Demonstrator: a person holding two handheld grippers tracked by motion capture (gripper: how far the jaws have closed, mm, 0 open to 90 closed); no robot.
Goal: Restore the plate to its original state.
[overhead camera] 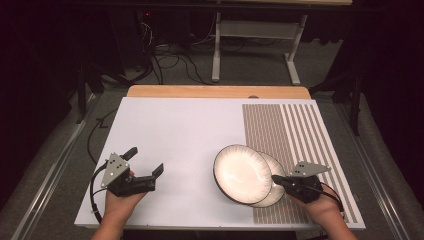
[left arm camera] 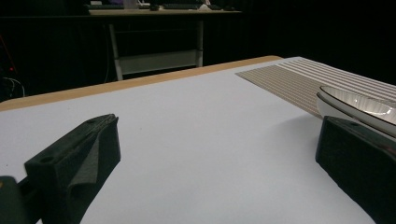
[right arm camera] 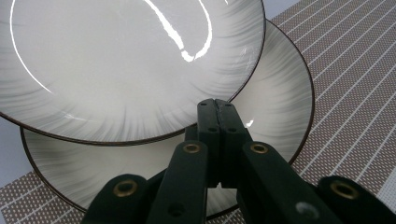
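Nearest the person, the right gripper (overhead camera: 278, 180) sits low at the counter's right front, its fingers (right arm camera: 217, 122) pressed together with nothing between them. Their tips lie over the rim of the lower plate (right arm camera: 275, 100), just under the edge of the upper plate (right arm camera: 126, 65); whether they touch either plate I cannot tell. The left gripper (overhead camera: 145, 162) rests at the left front of the counter (overhead camera: 180, 130), its fingers (left arm camera: 74, 165) spread wide over bare white surface, well apart from the plates. The upper plate (overhead camera: 241, 173) overlaps the lower plate (overhead camera: 276, 192) and tilts across it, reaching onto the white area, while the lower one lies on the striped mat (overhead camera: 300, 130). Beyond the counter's wooden far edge stands a table frame (overhead camera: 255, 35) among cables on the floor.
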